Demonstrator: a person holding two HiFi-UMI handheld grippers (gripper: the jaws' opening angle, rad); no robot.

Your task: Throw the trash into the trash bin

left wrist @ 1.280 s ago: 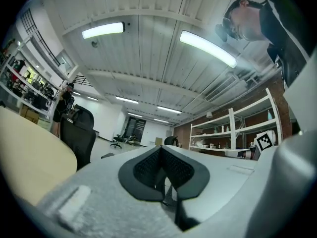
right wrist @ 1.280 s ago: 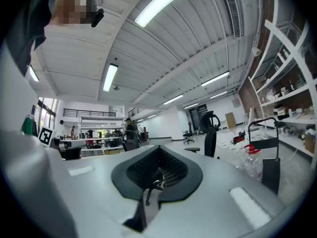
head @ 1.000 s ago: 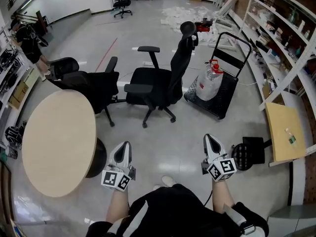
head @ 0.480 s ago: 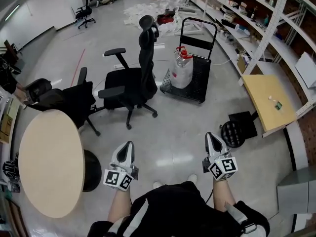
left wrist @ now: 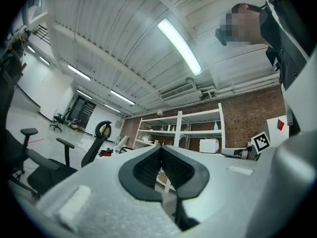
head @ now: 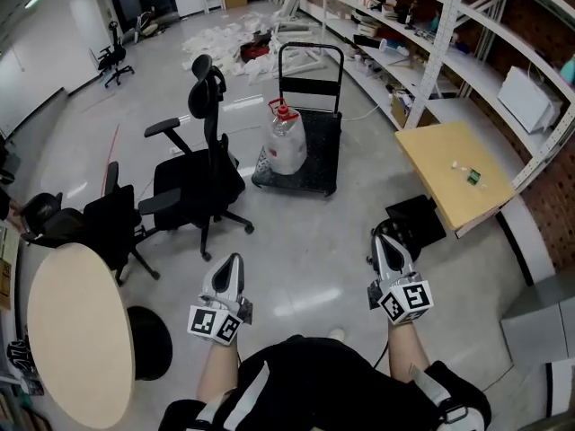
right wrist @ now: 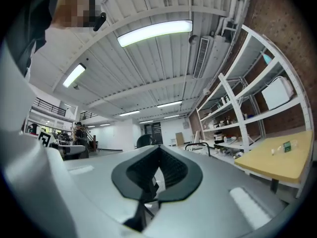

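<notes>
I see the left gripper (head: 232, 261) closed, its 2 jaws pressed together with nothing between them; the right gripper (head: 382, 235) is closed too, and empty; both are held low over the grey floor, side by side and well apart, touching nothing. Just past the right gripper's tip a black round mesh bin (head: 407, 233) stands on the floor, partly hidden by that gripper; I cannot see what is in it. Right of the bin, a square tan surface (head: 440, 151) carries 2 small things near its far edge, a white scrap (head: 458, 165) and a green piece (head: 473, 178), close together. Ahead, a black cart (head: 310, 176) bears 1 large clear jug (head: 285, 146) with a red cap, standing upright; what it holds I cannot tell.
</notes>
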